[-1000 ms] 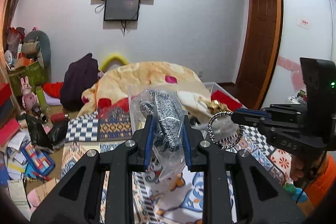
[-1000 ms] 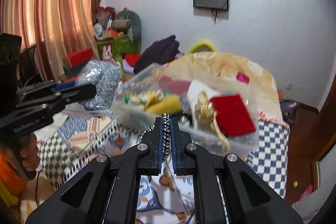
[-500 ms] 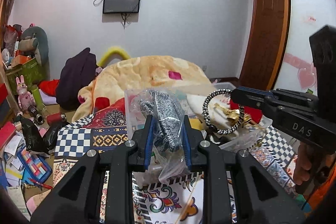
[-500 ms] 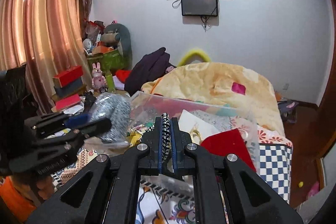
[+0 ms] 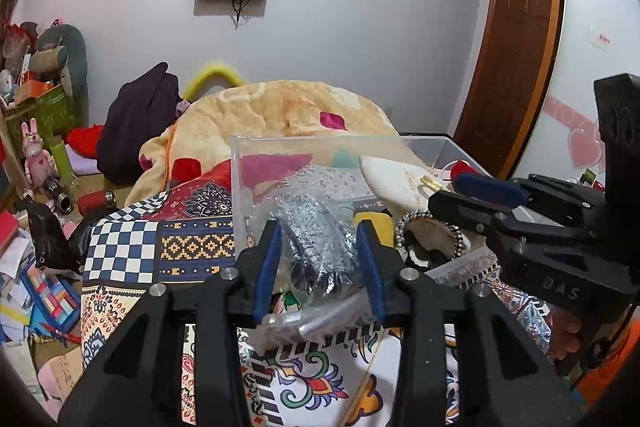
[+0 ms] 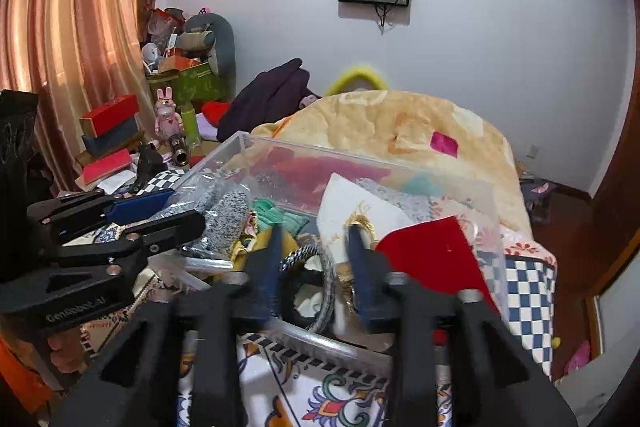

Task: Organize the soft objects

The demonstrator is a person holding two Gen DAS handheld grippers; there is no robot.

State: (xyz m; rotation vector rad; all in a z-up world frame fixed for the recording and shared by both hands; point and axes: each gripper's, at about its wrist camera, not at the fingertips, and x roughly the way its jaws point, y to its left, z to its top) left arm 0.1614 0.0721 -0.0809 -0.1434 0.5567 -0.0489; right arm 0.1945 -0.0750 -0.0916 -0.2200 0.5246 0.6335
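Note:
A clear plastic bin (image 5: 240, 187) (image 6: 224, 163) full of soft items sits on the patterned bedspread. My left gripper (image 5: 320, 259) is open over the bin's near edge, with a clear bag of grey speckled knit (image 5: 316, 247) lying loose between its jaws; the bag also shows in the right wrist view (image 6: 224, 219). My right gripper (image 6: 316, 267) is open over the bin, and a black-and-white braided ring (image 6: 316, 267) (image 5: 432, 235) lies between its jaws among the contents.
In the bin lie a red cloth (image 6: 432, 251), a white pouch (image 5: 396, 179) and a teal item (image 6: 276, 219). A peach blanket heap (image 5: 280, 115) lies behind. Boxes, toys and papers crowd the floor at left (image 5: 36, 211). A wooden door (image 5: 508, 67) stands at right.
Both grippers moved forward and down over the bin and opened. The knit bag and the braided ring were let go and now rest in the bin.

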